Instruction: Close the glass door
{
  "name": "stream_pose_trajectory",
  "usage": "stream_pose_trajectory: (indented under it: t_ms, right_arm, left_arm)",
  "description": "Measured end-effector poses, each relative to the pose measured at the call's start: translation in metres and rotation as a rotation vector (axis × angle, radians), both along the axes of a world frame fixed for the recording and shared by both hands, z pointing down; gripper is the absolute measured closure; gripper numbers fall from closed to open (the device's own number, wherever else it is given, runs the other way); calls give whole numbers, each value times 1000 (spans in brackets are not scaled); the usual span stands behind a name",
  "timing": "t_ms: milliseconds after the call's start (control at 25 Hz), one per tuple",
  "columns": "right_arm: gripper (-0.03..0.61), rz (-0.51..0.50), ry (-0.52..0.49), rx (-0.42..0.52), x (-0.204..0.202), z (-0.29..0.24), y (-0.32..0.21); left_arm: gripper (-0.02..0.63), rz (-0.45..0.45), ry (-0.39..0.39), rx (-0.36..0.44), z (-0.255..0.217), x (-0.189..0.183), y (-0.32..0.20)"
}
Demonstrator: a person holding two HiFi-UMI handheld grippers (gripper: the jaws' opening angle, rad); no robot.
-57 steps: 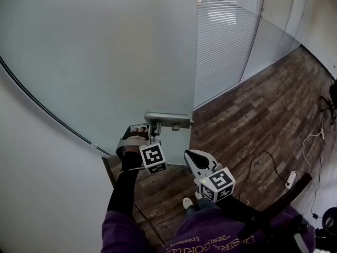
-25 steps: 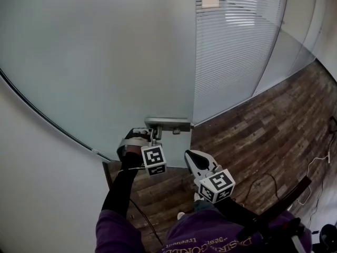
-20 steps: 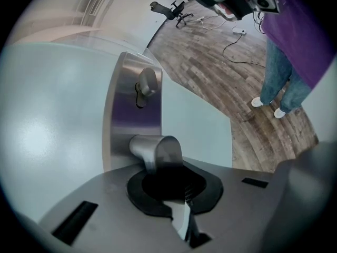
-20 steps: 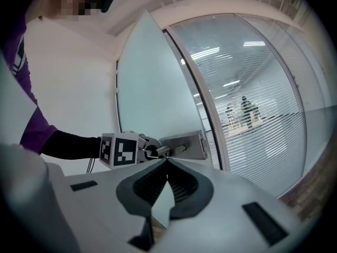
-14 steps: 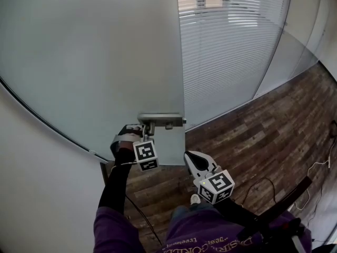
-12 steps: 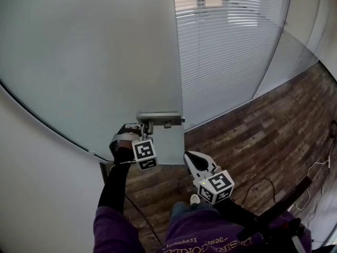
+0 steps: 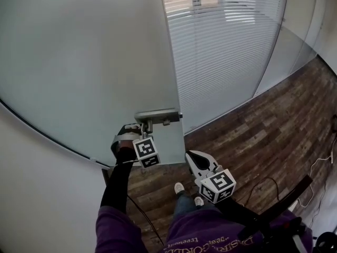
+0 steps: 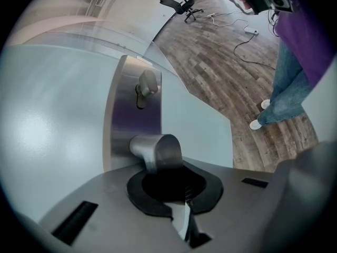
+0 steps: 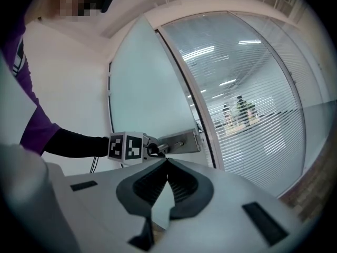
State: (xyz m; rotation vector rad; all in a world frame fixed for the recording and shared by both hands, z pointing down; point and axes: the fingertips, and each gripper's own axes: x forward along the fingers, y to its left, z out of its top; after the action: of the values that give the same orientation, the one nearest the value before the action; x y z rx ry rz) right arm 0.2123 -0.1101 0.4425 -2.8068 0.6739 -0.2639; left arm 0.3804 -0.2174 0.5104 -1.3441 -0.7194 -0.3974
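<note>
Brown wooden plank floor (image 7: 253, 136), two white shoes (image 7: 179, 187) standing on it, a dark cable (image 8: 255, 62) lying loose, a white power strip (image 8: 250, 31), a black office chair (image 8: 181, 5) far off

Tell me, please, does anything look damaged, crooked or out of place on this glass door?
Nothing stands out. The glass door shows no crack or chip, its metal plate sits straight, and the lever handle is clamped in the left gripper. The right gripper is shut and empty, apart from the door.
</note>
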Motion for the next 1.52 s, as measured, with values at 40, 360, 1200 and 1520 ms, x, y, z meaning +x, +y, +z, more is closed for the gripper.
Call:
stream_pose_trajectory:
  t_ms: [40,360,1200,1520]
  right_arm:
    - [581,4,4,1,1,-1,-1]
    - [581,6,13,-8,31,20,-19]
    - [581,71,20,-54,146,30,-43]
    - [581,105,-1,-64,179,50,-30]
  left_arm:
    - [614,-2,1,-3,0,-1,1]
    - [614,-6,11,-24,23,21,1]
    - [614,-28,-16,-75,35,105,23]
    - [614,-27,-29,-91,52,139,38]
